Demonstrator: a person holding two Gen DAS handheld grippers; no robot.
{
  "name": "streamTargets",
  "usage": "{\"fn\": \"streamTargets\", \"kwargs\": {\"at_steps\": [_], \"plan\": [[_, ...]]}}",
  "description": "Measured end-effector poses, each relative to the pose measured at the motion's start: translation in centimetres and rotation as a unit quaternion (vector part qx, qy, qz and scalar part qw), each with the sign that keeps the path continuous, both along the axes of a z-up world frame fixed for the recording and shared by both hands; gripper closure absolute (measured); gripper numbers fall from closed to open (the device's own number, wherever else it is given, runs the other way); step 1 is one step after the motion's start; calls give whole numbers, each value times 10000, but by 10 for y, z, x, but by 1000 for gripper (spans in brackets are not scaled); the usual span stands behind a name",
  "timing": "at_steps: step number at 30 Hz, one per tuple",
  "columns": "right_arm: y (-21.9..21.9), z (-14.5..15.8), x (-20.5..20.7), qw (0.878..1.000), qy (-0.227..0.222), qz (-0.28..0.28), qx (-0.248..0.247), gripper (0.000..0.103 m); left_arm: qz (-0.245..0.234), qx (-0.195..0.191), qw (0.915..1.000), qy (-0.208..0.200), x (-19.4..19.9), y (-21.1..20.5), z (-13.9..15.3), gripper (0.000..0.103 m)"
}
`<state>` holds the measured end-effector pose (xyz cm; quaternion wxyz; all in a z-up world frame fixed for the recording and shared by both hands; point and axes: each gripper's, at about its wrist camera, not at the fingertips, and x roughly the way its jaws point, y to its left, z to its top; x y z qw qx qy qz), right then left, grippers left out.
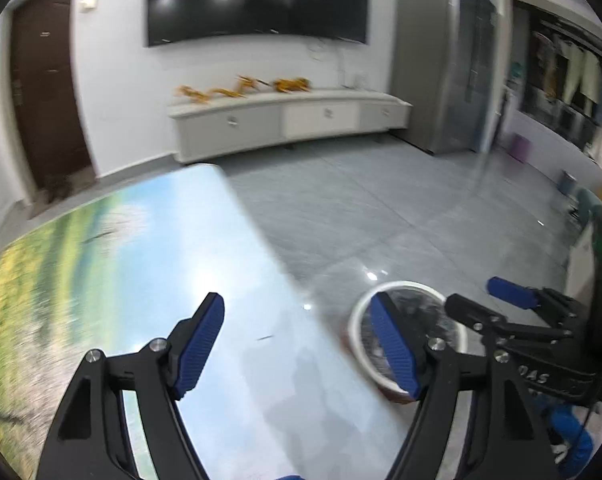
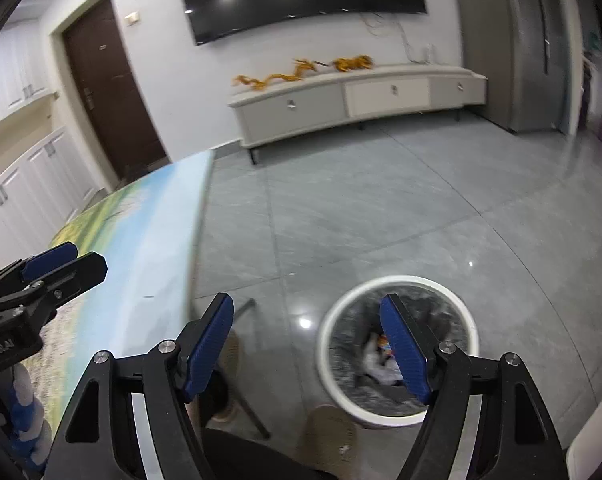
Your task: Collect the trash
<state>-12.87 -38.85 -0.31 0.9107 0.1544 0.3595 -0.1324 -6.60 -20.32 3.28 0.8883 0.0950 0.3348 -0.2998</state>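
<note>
Both tools, left tool (image 1: pixel 297 344) and right tool (image 2: pixel 307 350), hang released and empty; trash (image 2: pixel 377 364) lies in the bin (image 2: pixel 397 282). Next probably means seeking leftovers on the tabletop (image 1: pixel 141 248).

Both cameras rode on hand-held grippers and looked forward and downward along their own jaws, toward the wall with the television (image 1: pixel 257 0). The left wrist view sat over the printed surface (image 1: pixel 141 260), with the bin (image 1: pixel 355 320) low at its right. The right wrist view hung past the surface's edge, above the floor (image 2: pixel 381 200), nearer the bin (image 2: pixel 329 328). Both shared the television, the low cabinet (image 2: pixel 341 104), the brown door (image 1: pixel 45 92), the surface and the bin, and each caught the other gripper at its edge.
</note>
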Motion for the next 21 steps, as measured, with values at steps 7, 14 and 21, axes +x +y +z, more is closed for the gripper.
{"fn": "streamTargets", "kwargs": {"at_steps": [7,14,21], "plan": [[66,28,10,9986,-250,373,-262,9,866,-10,9954,-401,-10,78,18,28],[123,49,9,9948,-513,623,-618,0,1565,-202,9844,-783,-27,141,32,9],[157,55,-5,9914,-674,638,-926,0,2009,-266,9739,-1024,-43,173,35,9]]}}
